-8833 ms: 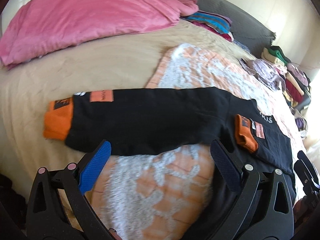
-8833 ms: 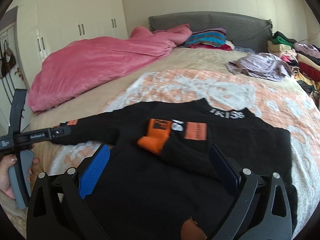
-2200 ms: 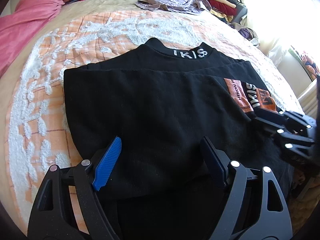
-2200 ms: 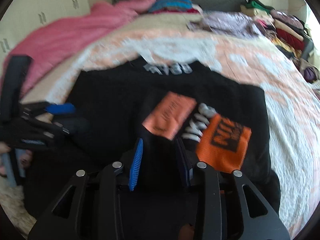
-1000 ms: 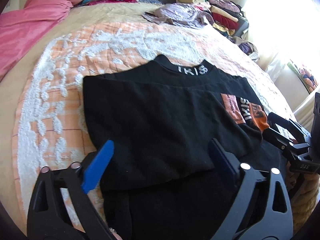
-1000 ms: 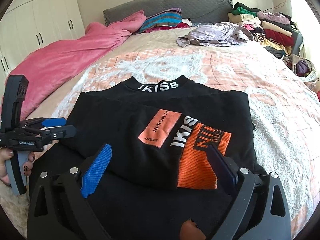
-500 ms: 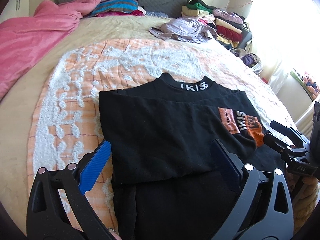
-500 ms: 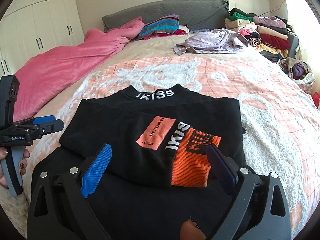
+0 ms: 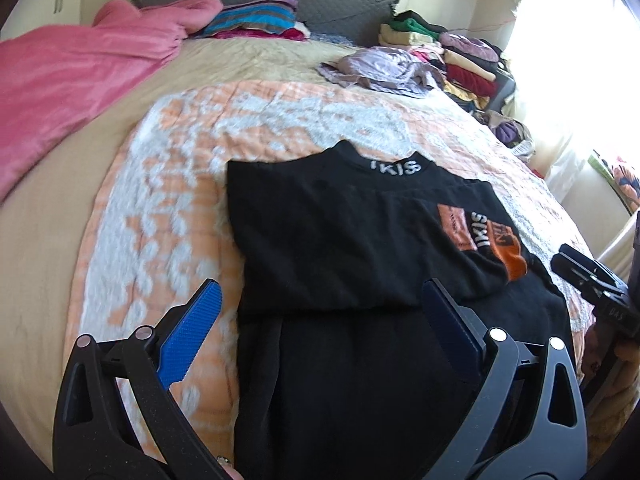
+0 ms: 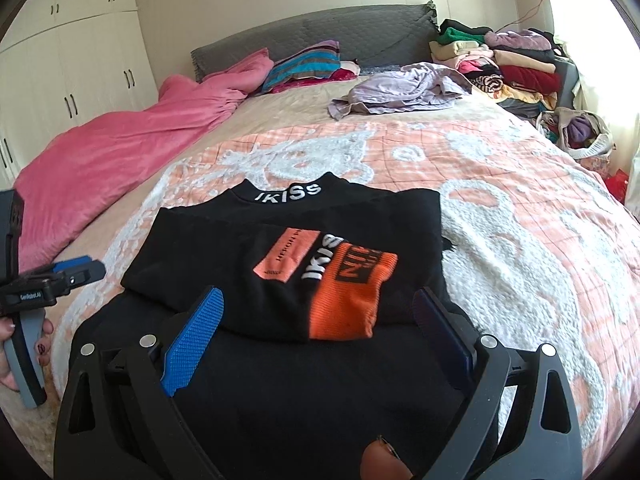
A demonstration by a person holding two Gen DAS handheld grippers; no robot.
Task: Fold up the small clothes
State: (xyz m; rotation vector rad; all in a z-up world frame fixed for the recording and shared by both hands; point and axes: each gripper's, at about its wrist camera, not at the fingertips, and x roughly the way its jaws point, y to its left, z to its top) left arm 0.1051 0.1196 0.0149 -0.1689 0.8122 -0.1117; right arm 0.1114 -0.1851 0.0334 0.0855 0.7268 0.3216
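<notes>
A black sweater (image 9: pixel 340 248) (image 10: pixel 248 248) lies flat on the orange-and-white blanket (image 9: pixel 168 208) (image 10: pixel 520 240), collar away from me. Both sleeves are folded across its chest, and the orange cuff (image 10: pixel 348 292) (image 9: pixel 514 258) lies on top. My left gripper (image 9: pixel 320 320) hovers open over the sweater's lower left part, holding nothing. My right gripper (image 10: pixel 316 320) hovers open just short of the orange cuff, also holding nothing. In the right wrist view the left gripper (image 10: pixel 76 270) shows at the far left, held by a hand. The right gripper (image 9: pixel 580 272) shows at the right edge of the left wrist view.
A pink duvet (image 10: pixel 112 148) covers the bed's left side. A crumpled lilac garment (image 10: pixel 400 88) and striped folded clothes (image 10: pixel 304 66) lie near the grey headboard (image 10: pixel 320 36). Stacked clothes (image 10: pixel 512 60) pile up at the far right; white wardrobes (image 10: pixel 68 76) stand left.
Both grippers have pulled back toward me and risen slightly, so the sweater sits farther off. The folded sleeves lie as they did.
</notes>
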